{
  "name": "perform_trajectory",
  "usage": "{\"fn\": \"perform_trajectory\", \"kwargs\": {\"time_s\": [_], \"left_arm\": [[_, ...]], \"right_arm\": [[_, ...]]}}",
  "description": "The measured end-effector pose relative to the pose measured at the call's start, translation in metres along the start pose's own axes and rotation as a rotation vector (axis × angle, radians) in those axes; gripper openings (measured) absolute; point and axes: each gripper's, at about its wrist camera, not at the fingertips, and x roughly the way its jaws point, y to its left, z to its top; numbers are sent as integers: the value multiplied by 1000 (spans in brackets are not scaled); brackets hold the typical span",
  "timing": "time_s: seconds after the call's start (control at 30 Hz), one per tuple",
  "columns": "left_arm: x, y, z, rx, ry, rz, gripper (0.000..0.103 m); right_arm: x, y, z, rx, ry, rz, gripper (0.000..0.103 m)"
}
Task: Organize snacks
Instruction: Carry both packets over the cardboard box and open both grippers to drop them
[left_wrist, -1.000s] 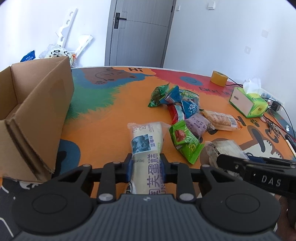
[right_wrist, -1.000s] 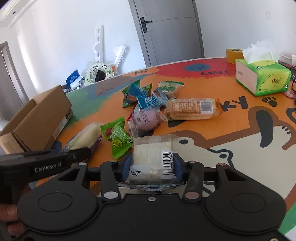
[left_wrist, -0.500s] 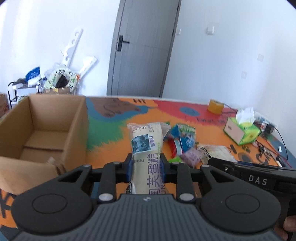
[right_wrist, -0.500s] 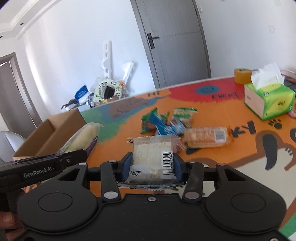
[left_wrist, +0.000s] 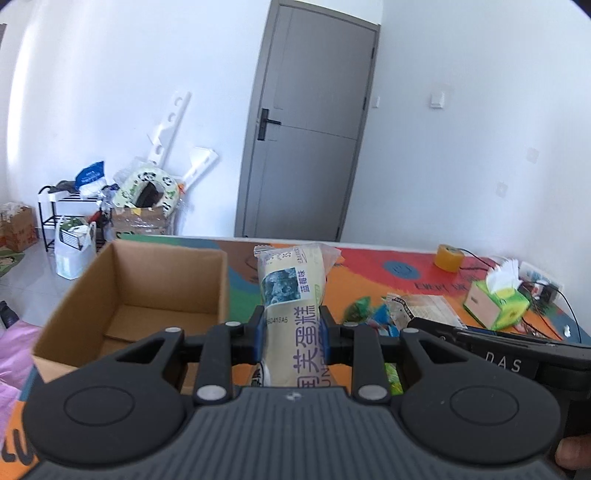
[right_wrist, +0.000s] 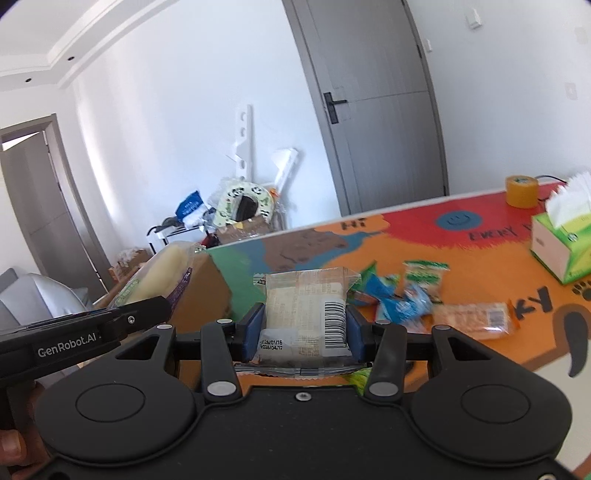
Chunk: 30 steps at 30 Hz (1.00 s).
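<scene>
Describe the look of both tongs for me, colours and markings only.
Both are matte black plastic with blue finger pads, silver pivot screws and round side discs. The left tongs read "GenRobot.AI" in the right camera; the right tongs read "DAS" in the left camera.

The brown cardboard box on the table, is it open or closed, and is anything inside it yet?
Open: the brown cardboard box has no top covering it, and the left wrist view shows only bare cardboard floor. The near corner is hidden.
</scene>
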Motion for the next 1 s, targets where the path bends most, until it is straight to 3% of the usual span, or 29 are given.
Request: {"fn": "perform_trajectory", "kwargs": {"time_s": [0.47, 1.0], "left_arm": [[0, 52, 17, -46, -26, 105, 27], [30, 114, 22, -111, 24, 194, 27]], "right_arm": [[31, 39, 12, -22, 11, 85, 46], [67, 93, 22, -72, 46, 156, 46]]}}
